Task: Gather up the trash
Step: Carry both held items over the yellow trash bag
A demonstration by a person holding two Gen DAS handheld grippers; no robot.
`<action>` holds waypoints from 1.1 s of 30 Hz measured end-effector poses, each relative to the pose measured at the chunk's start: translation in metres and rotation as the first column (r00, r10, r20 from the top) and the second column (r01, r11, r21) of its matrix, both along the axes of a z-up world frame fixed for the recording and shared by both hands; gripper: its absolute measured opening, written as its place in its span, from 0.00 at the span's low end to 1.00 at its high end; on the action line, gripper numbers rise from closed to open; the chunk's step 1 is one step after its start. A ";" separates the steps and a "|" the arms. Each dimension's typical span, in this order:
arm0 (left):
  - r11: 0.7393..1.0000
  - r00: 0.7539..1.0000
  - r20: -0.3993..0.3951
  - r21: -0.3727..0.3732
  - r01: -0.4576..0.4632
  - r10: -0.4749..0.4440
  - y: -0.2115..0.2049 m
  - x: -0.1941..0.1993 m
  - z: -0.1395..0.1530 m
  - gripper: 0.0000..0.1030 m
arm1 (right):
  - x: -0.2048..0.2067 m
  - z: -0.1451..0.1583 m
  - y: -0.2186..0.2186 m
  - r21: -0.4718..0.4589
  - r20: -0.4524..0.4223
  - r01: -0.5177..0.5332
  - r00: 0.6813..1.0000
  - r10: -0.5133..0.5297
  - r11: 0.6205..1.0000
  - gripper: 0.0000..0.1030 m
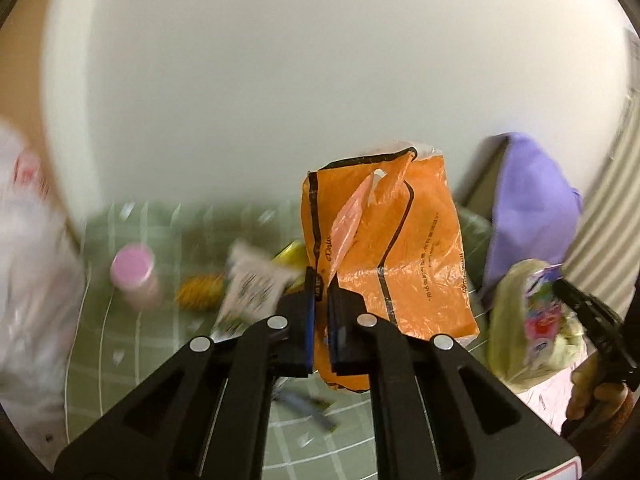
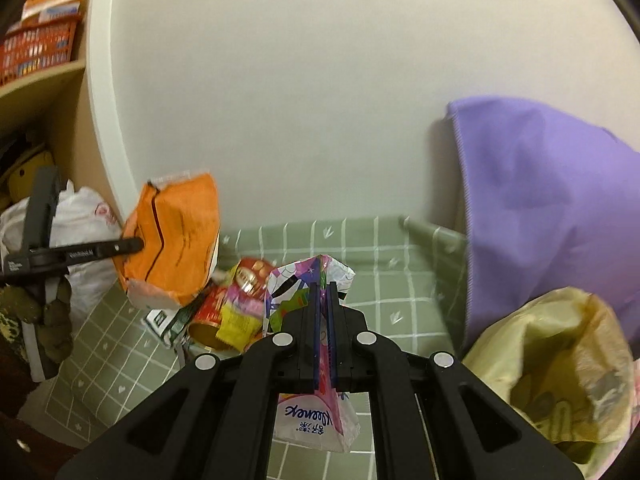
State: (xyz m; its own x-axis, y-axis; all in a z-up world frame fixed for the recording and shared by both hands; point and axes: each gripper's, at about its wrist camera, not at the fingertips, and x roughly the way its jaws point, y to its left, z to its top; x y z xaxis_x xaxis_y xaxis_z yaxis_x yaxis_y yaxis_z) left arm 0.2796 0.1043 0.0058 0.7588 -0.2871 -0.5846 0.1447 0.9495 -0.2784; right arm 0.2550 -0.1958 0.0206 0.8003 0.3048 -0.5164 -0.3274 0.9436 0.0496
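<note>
My left gripper (image 1: 321, 280) is shut on an orange plastic bag (image 1: 400, 256), which hangs lifted above the green checked cloth (image 1: 132, 344). From the right wrist view the same orange bag (image 2: 176, 240) shows at the left, pinched by the left gripper (image 2: 138, 245). My right gripper (image 2: 325, 286) is shut on a pink and white tissue packet (image 2: 316, 420), which sticks out above and below the jaws. That packet (image 1: 542, 312) and the right gripper (image 1: 560, 280) appear at the right edge of the left wrist view, held by a hand (image 1: 592, 388).
A heap of wrappers and a can (image 2: 236, 312) lies on the cloth, with a pink-lidded bottle (image 1: 136, 276) further left. A yellow-green bag (image 2: 560, 376) gapes at the right under a purple cloth (image 2: 540, 200). White bags (image 2: 84, 236) and shelves (image 2: 44, 76) stand left.
</note>
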 end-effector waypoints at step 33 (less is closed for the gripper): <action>0.615 0.653 -0.293 0.220 0.757 -0.699 -0.373 0.068 -0.052 0.06 | -0.007 0.034 -0.214 0.071 0.092 0.443 0.889 -0.448 0.894 0.05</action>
State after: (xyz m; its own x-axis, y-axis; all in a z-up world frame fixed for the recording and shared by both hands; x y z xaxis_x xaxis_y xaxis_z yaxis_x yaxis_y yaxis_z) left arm 0.3473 -0.2682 -0.0465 0.2622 -0.4931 -0.8295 0.8061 0.5845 -0.0926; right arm 0.2481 -0.4096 0.0551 0.9055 -0.0750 -0.4176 0.1214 0.9889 0.0857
